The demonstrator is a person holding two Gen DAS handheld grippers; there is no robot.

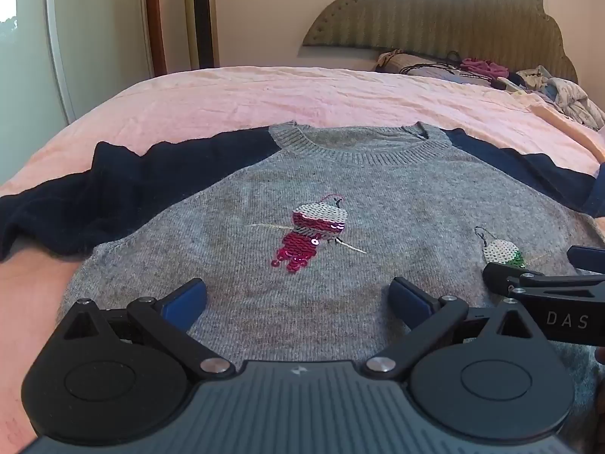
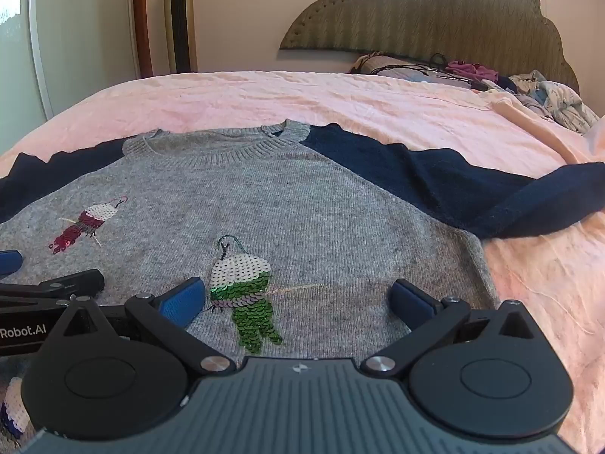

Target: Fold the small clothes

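From your left wrist camera, your left gripper [image 1: 297,299] hangs over the lower front of the grey sweater [image 1: 340,196], its blue pads spread wide with only knit showing between them; nothing is gripped. The sweater lies flat, face up, on the pink bedspread [image 1: 264,94], neckline toward the headboard [image 1: 435,15], toward the near edge of the bed. Its navy left sleeve [image 1: 94,196] stretches out toward the bed's left edge, rumpled along its length. A pink sequin bird [image 1: 310,230] sits mid-chest, just ahead of your pads. Your right gripper [image 1: 537,272] pokes in from the right border, beside a green sequin bird [image 1: 503,251].

From your right wrist camera, your right gripper [image 2: 298,300] is likewise fully open above the sweater [image 2: 340,208], and the green sequin bird [image 2: 245,291] lies between the pads, nearer the left one, untouched. The navy right sleeve [image 2: 472,189] runs toward the bed's right edge over the bedspread [image 2: 529,265]. A pile of loose clothes [image 2: 548,94] rests at the far right corner, by the headboard [image 2: 416,11]. Your left gripper [image 2: 38,268] shows at the left border.
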